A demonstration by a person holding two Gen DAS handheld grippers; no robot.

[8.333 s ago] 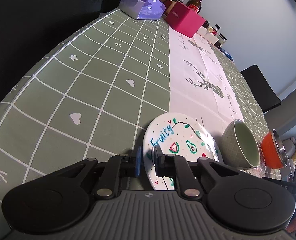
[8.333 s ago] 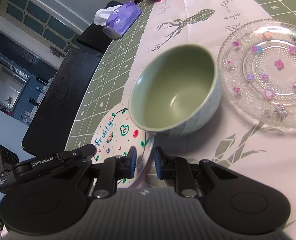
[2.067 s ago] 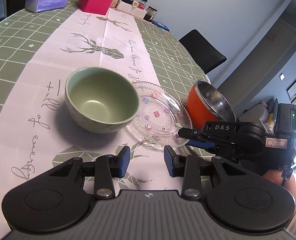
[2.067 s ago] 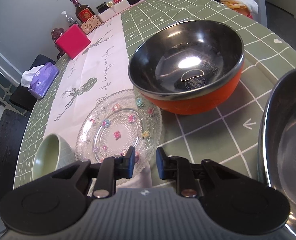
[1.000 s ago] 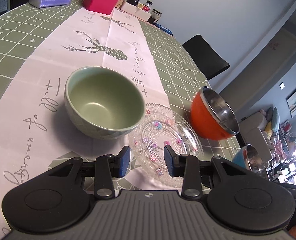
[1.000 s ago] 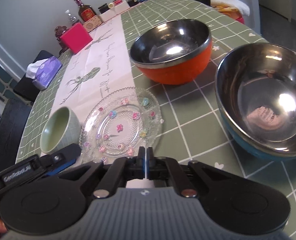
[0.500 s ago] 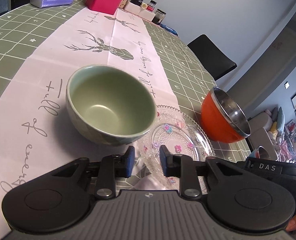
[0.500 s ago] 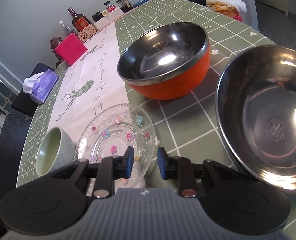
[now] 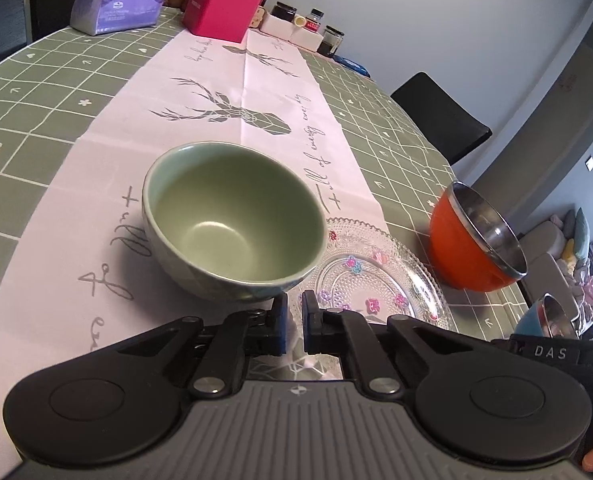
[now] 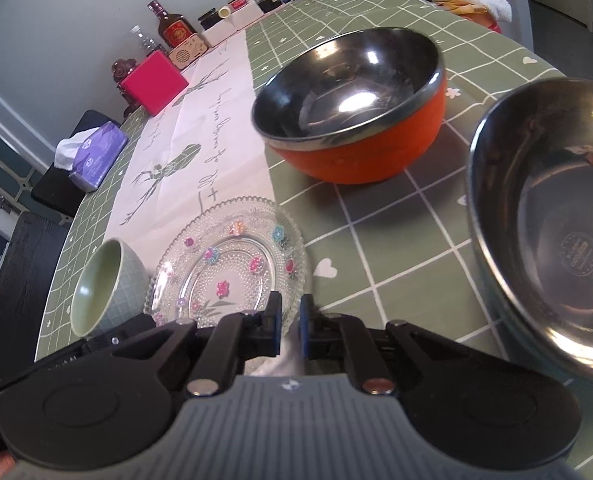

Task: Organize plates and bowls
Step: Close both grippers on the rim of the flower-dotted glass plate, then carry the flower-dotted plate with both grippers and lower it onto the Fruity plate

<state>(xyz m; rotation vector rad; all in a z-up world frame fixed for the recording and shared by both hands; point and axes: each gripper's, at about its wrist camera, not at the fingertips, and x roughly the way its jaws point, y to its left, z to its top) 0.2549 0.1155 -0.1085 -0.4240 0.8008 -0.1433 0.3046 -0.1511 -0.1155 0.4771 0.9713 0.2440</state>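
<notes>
you have three bowls and one plate: a pale green ceramic bowl [image 9: 232,224], an orange bowl with a steel lining [image 10: 356,108] and a blue-sided steel bowl [image 10: 552,216], all holding nothing. the clear beaded glass plate with small coloured flowers [image 10: 228,264] sits between green and orange. your left gripper [image 9: 292,322] and right gripper [image 10: 288,330] are each pinched nearly closed at the plate's six o'clock rim.
</notes>
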